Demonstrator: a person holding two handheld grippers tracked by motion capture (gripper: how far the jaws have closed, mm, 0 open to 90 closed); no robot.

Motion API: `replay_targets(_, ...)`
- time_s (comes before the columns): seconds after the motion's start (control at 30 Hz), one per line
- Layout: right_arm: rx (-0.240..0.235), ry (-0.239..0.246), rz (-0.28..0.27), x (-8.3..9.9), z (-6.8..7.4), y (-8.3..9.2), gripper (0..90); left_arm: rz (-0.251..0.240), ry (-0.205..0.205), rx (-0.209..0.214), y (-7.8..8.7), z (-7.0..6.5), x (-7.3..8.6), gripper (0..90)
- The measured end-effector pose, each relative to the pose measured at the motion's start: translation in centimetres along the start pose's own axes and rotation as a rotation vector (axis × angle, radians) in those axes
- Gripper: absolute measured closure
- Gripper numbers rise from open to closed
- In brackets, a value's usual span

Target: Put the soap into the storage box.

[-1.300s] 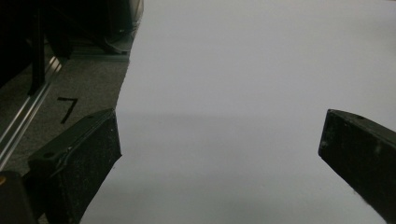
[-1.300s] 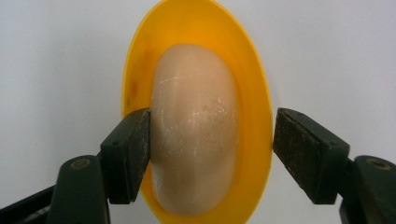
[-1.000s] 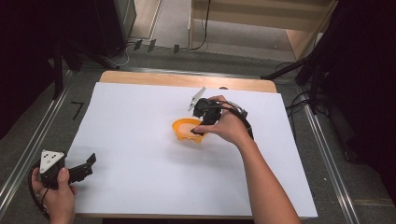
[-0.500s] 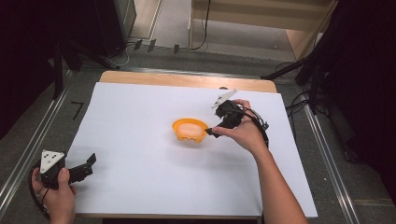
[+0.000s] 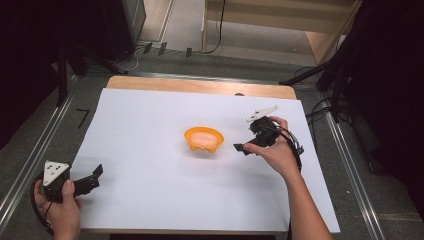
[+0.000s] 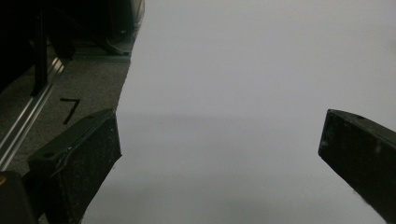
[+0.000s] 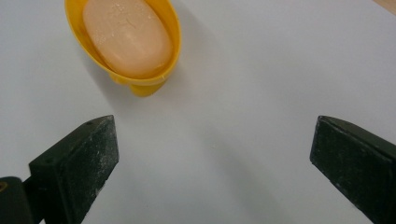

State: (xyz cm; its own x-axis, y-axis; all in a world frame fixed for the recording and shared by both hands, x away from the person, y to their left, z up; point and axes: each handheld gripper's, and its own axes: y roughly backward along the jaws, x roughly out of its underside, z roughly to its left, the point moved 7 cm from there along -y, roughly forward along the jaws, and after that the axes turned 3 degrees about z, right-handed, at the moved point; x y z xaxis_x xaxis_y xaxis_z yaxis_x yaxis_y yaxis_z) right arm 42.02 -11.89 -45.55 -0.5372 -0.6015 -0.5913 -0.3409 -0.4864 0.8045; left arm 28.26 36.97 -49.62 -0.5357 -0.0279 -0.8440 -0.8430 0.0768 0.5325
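One orange soap dish [image 5: 203,139] near the middle of the white bench [image 5: 150,125], one pale soap bar [image 7: 127,36] inside. At its 3 o'clock, just apart: right hand-held gripper [image 5: 242,148], jaws spread, just opened, nothing between. At 8 o'clock, well apart: left hand-held gripper [image 5: 95,172], also spread, empty.

The soap [image 5: 202,136] lies in the dish [image 5: 191,141] at the sheet's [image 5: 150,115] middle.
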Motion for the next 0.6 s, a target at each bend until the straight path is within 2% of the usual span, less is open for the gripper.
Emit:
replay_targets(0.17,0.004,-0.035,-0.01,1.7,-0.2,0.4,0.0,-0.001,-0.001,-0.002,0.0,0.0,0.0,0.0)
replay_targets(0.47,0.034,-0.047,-0.032,4.1,-0.4,1.2,0.0,-0.001,-0.001,-0.002,0.0,0.0,0.0,0.0)
replay_targets(0.6,0.044,-0.071,-0.037,5.3,-0.5,1.6,0.0,-0.001,-0.001,-0.004,0.0,0.0,0.0,0.0)
